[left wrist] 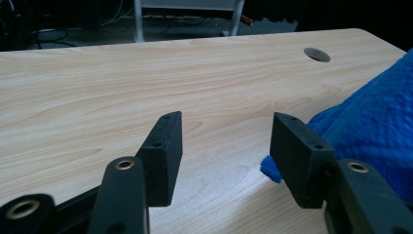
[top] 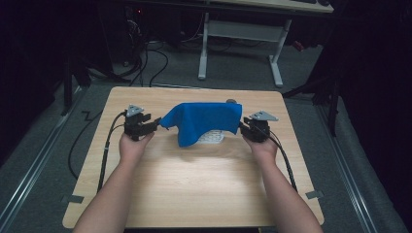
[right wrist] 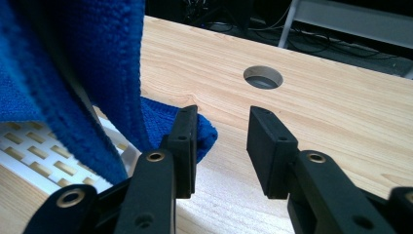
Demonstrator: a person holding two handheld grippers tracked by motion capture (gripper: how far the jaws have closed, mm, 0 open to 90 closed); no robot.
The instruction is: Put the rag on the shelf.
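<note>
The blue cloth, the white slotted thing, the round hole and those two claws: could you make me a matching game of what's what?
Things:
1. blue cloth
2. white slotted tray
3. round hole
4. left gripper

States:
A. jaws open, nothing between them
B. cut through the wooden table
C. draped over something, one corner on the table
D. partly covered by the cloth

Pairs: 1-C, 2-D, 3-B, 4-A

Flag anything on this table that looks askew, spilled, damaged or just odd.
Nothing looks spilled or damaged. The one untidy thing is the blue cloth, draped unevenly over a white slotted object, with one flap hanging lower toward the person. Both the left gripper and the right gripper are open beside it.
</note>
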